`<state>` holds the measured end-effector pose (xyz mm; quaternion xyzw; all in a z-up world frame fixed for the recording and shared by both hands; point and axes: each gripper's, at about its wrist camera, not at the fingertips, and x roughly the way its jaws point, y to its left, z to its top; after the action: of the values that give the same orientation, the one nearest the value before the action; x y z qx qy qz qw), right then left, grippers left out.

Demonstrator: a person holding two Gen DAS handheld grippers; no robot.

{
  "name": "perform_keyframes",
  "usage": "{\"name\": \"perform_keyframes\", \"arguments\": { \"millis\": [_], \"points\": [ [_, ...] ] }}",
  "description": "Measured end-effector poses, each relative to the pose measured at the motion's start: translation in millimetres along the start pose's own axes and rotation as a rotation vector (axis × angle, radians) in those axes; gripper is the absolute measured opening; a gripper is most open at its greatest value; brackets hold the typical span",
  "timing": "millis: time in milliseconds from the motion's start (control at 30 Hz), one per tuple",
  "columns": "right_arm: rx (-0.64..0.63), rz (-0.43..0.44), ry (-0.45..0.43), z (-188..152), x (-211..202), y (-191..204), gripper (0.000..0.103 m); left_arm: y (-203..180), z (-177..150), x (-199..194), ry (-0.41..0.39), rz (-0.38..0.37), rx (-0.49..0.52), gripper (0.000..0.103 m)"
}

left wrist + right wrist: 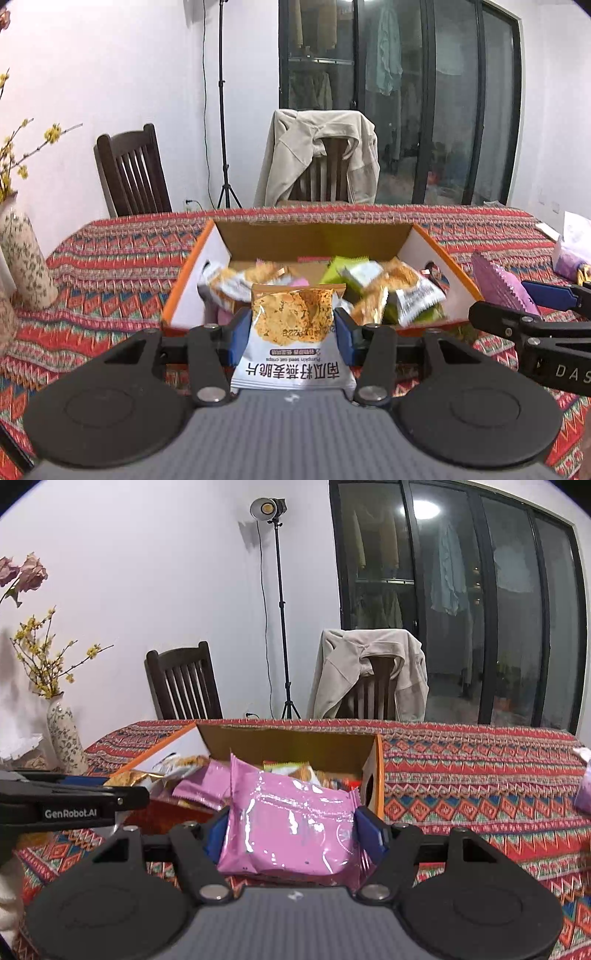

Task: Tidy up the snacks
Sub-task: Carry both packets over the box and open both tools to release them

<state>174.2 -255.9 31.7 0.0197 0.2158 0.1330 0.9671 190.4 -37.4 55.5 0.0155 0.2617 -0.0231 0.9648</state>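
Observation:
My left gripper [291, 325] is shut on a white oat-crisp packet [293, 339] with a printed cookie, held upside down just in front of the orange-and-white cardboard box [192, 273]. Several snack packets lie inside the box [391, 288]. In the right wrist view my right gripper [290, 830] is shut on a shiny pink packet [291, 823], held above the patterned tablecloth before the same box [376, 775]. The right gripper [535, 306] with its pink packet [498, 280] shows at the left view's right edge. The left gripper [85, 790] reaches in from the right view's left edge.
A red patterned cloth covers the table [110, 266]. A floral vase [22, 254] with yellow blossoms stands at the left. Two dark chairs [129, 173] sit behind the table, one draped with a beige jacket [321, 155]. A purple-white pack [572, 247] lies at the far right.

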Motion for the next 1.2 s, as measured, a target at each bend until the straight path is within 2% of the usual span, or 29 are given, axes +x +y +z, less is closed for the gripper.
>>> {"name": "perform_keyframes", "arguments": {
  "millis": [733, 967, 1200],
  "points": [
    [-0.027, -0.029, -0.033, 78, 82, 8, 0.069, 6, 70, 76, -0.034, 0.052, -0.059, 0.049],
    [0.002, -0.040, -0.043, 87, 112, 3, 0.069, 21, 74, 108, -0.008, 0.068, -0.118, 0.049],
    [0.003, -0.045, -0.022, 72, 137, -2, 0.069, 32, 62, 129, 0.008, 0.079, -0.134, 0.049]
  ]
}}
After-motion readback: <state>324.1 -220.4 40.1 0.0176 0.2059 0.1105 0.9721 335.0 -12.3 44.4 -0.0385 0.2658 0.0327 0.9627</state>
